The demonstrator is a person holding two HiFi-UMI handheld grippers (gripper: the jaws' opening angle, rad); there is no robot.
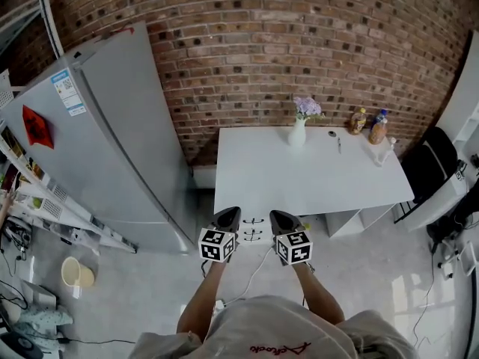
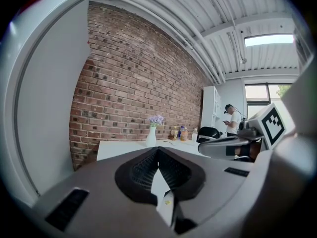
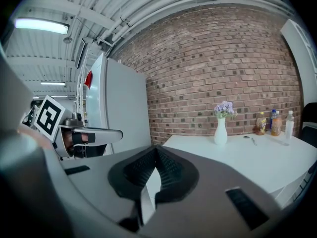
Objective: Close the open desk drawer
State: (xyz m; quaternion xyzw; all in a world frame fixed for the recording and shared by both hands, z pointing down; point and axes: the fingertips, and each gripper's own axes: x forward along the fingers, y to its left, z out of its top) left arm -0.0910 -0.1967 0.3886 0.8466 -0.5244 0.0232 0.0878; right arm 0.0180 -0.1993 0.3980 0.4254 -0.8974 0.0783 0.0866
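I am looking steeply down from the head camera at a white bench (image 1: 299,178) standing against a red brick wall (image 1: 299,43). Both claws are held out level in front of me, near the bench's front edge and not touching it.

The left claw (image 1: 230,213) has its two jaws pressed together with nothing between them. The left gripper view shows the ridged black pads meeting at the tip. The right claw (image 1: 275,216), just beside it, is also pressed together and empty, and its own view shows the same meeting of the pads. Each carries a cube with square black-and-white markers (image 1: 217,244).

The drawer unit (image 1: 355,220) shows as a white box jutting from under the bench's front edge, to the right of both claws and apart from them. I cannot tell how far the drawer stands out.

At the back of the bench stands a white vase (image 1: 297,134) with pale purple flowers (image 1: 307,108). Two bottles (image 1: 369,124) stand near the back right corner.

A tall grey fridge (image 1: 112,140) stands left of the bench. A black chair (image 1: 430,167) sits at the bench's right end. In the left gripper view a person (image 2: 230,120) stands far off.
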